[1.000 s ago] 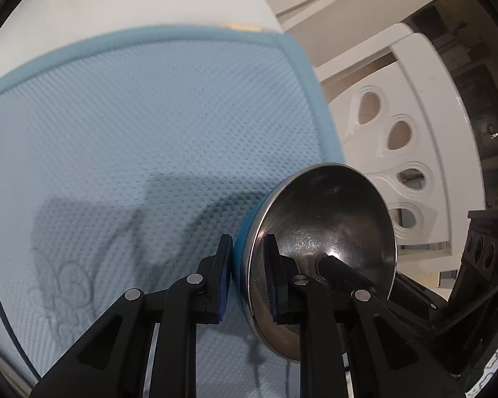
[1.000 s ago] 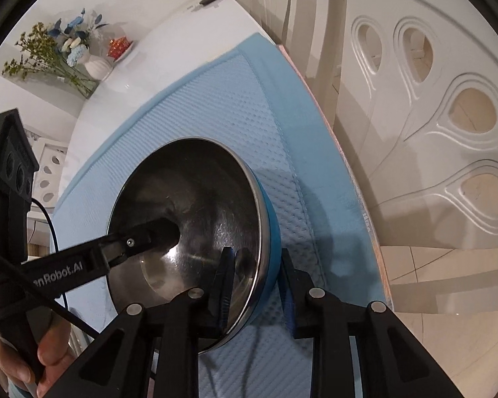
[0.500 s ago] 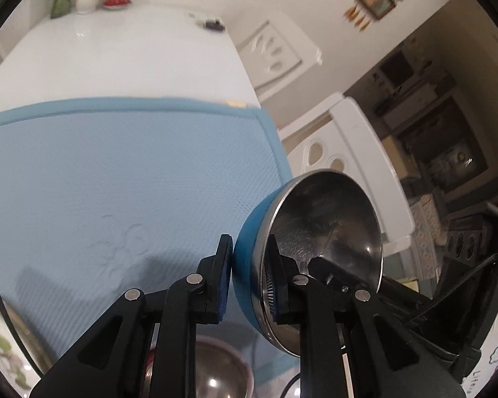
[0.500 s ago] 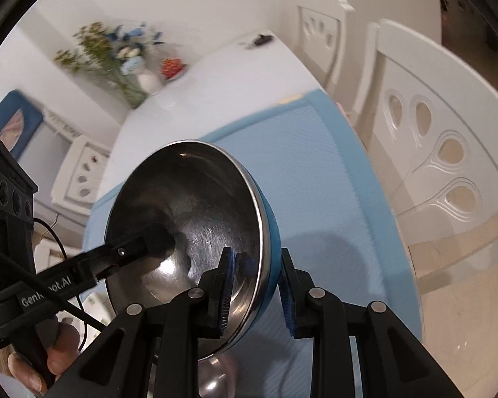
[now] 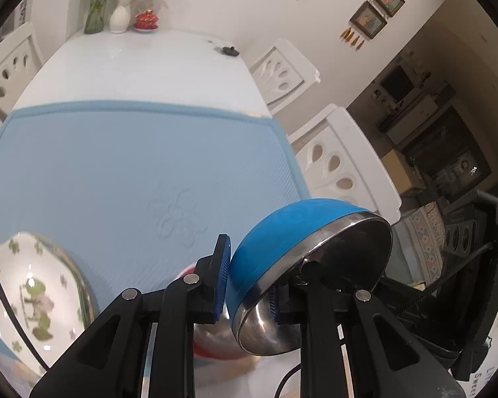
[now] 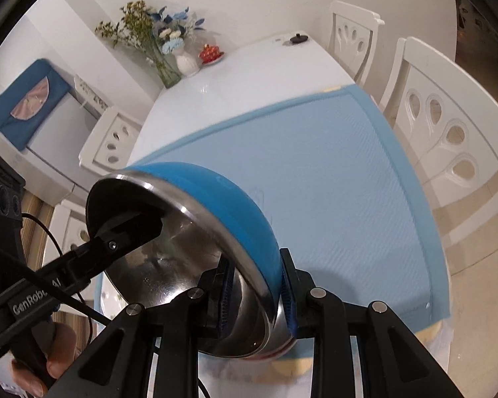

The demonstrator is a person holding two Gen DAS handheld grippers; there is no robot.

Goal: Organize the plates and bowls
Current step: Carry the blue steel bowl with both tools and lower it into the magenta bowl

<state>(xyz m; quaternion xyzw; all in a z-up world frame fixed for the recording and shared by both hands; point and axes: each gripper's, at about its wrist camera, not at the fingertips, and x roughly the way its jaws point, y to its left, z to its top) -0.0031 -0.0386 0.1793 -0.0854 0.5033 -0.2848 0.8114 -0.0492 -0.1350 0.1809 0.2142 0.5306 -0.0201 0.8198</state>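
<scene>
both tools pinch blue bowl (image 5: 275,232) rim | left view only: floral plate (image 5: 33,285)

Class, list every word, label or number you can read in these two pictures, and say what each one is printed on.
"GenRobot.AI", partly hidden by a cable: on the arm of the left tongs, seen in the right wrist view.
White lettering at the lower right edge of the left wrist view: cut off, unreadable.
Framed pictures on the wall: no legible text.

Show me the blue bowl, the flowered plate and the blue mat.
Blue bowl (image 5: 275,232): left wrist view, on its blue outer wall.
Flowered plate (image 5: 33,285): left wrist view, on its white inside.
Blue mat (image 6: 332,172): right wrist view, on bare mat.
</scene>
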